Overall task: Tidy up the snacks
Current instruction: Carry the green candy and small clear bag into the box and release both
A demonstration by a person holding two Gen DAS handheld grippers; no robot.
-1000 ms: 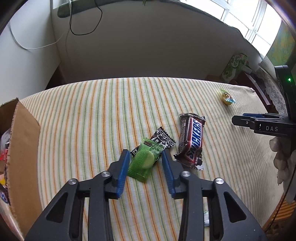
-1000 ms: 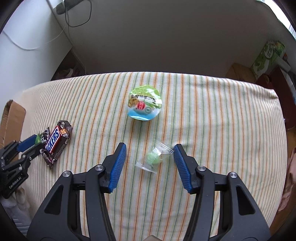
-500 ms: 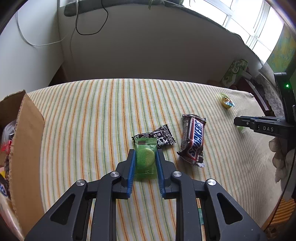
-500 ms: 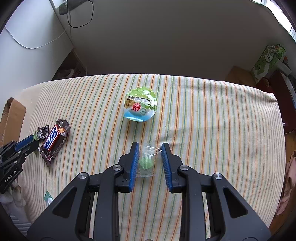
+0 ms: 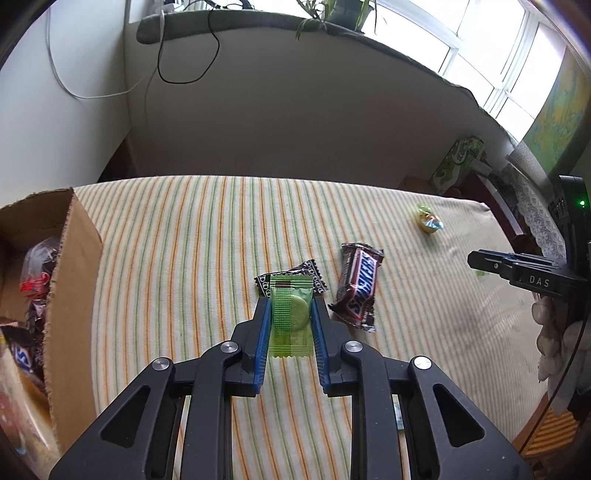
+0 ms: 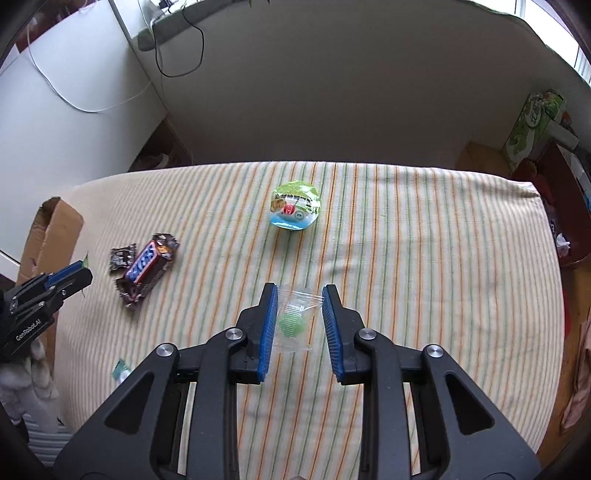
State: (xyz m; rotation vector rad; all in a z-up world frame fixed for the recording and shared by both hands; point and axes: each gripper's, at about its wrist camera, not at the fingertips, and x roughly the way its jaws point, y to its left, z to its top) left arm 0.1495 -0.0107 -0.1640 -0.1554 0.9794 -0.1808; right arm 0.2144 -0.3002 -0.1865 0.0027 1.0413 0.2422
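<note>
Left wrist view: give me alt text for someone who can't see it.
The left gripper is shut on a green wrapped candy over a striped tablecloth. A Snickers bar lies just right, and an open cardboard box of snacks stands left.

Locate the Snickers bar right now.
The Snickers bar lies on the striped cloth, in the left wrist view just right of the left hand-held gripper, beside the small black packet.

Black cable (image 5: pixel 192 62) down the wall, potted plants (image 5: pixel 332 14) on the sill, green tissue box (image 6: pixel 532 122) beside the bed.
</note>
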